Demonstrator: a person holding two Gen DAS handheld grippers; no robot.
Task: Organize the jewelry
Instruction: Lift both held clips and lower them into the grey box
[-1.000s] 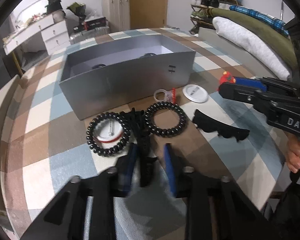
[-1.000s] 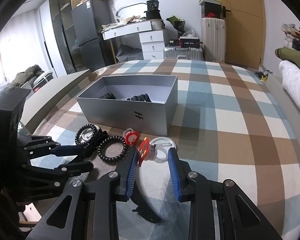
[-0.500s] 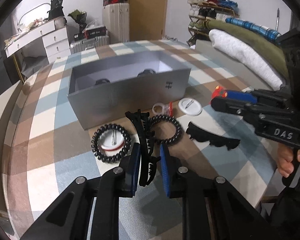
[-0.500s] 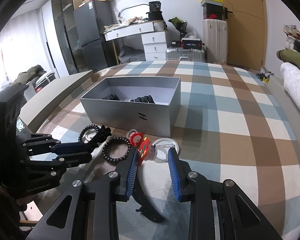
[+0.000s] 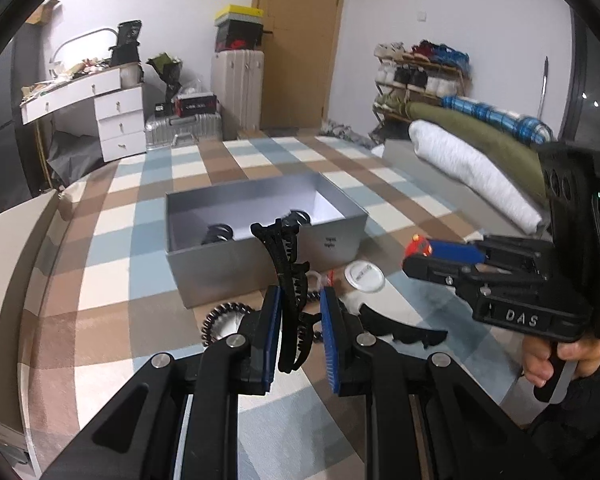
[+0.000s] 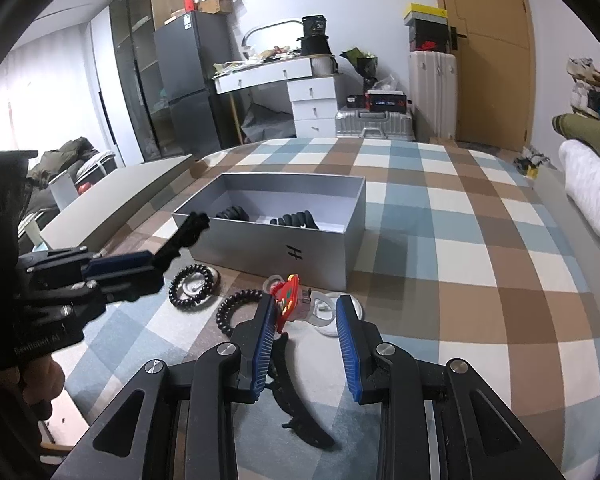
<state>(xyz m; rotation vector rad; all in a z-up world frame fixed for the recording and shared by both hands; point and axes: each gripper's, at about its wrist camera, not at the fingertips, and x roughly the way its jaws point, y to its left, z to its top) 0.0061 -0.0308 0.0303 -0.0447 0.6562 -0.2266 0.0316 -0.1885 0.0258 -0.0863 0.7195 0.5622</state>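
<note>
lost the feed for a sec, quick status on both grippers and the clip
Left gripper shut on black claw clip, held above table. Right gripper holds red charm. Grey box ahead, open top, path clear.

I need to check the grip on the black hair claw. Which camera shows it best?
The left wrist view: the black hair claw stands front and centre between the left tool fingers, teeth visible. The right wrist view shows only its tip, side-on at the left edge.
</note>
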